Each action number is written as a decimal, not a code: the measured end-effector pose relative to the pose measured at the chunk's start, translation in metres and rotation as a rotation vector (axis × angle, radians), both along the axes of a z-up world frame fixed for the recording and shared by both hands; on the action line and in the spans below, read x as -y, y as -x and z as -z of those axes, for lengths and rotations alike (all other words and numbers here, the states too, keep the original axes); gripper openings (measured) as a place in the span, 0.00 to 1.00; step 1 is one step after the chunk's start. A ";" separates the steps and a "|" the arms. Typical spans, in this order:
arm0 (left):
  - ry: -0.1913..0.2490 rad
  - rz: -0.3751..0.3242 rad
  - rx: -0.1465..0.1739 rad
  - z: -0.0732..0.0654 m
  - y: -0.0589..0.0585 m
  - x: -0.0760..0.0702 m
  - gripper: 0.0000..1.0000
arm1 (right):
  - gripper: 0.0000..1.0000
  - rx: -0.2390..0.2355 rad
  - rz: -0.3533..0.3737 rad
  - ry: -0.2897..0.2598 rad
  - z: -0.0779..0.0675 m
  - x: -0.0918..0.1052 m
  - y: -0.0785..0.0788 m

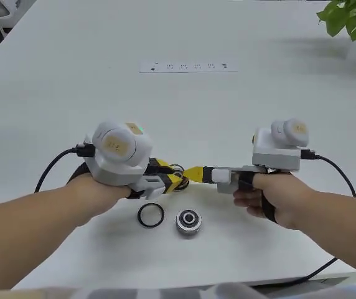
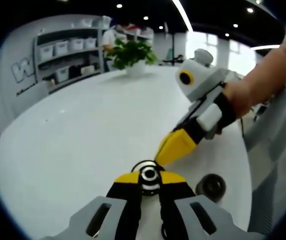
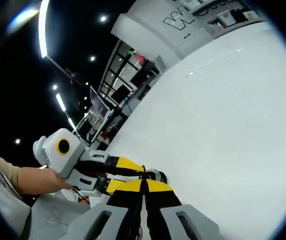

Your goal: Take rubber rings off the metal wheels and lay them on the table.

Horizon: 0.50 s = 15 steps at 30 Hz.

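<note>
black rubber ring [image 1: 150, 215] lies flat beside a bare metal wheel [image 1: 188, 222]; left tool [image 2: 150, 175] clamps a second wheel [image 2: 150, 180], ringed.

Socket strip [image 1: 188, 66]: white, lying flat, well beyond the left claw [image 1: 175, 179] and right claw [image 1: 195, 174].
Potted plant [image 1: 350, 17]: green, far beyond and right of the right claw; straight ahead of the left claw in the left gripper view.
Shelves [image 2: 65, 62]: grey, holding white bins [image 2: 62, 48], far ahead-left of the left claw.
Ceiling lights [image 3: 44, 35]: bright strip and spots, high above the right claw.
</note>
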<state>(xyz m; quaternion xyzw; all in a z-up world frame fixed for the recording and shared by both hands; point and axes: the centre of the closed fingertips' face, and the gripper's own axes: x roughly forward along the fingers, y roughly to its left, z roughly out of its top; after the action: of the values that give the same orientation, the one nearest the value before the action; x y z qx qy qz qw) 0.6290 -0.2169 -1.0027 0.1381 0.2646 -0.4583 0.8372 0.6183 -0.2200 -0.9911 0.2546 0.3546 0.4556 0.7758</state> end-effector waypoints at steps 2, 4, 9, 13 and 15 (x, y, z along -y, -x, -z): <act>0.003 0.000 -0.003 0.000 0.000 0.000 0.12 | 0.00 0.002 -0.002 0.004 0.000 0.000 0.000; 0.004 0.002 -0.003 0.000 0.000 0.000 0.12 | 0.00 0.002 -0.003 0.008 0.001 -0.001 0.000; -0.002 0.014 -0.001 -0.001 0.001 0.001 0.13 | 0.00 0.006 -0.007 0.015 0.001 -0.001 0.001; -0.003 0.026 -0.006 -0.002 0.003 0.001 0.13 | 0.00 0.009 -0.002 0.011 -0.001 0.000 0.001; -0.005 0.029 -0.006 -0.002 0.004 0.001 0.14 | 0.00 0.012 -0.004 0.011 -0.002 0.000 0.001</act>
<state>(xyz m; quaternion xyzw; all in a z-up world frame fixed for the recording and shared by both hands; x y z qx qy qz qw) 0.6252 -0.2179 -1.0007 0.1426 0.2661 -0.4700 0.8294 0.6171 -0.2196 -0.9893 0.2471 0.3530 0.4565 0.7784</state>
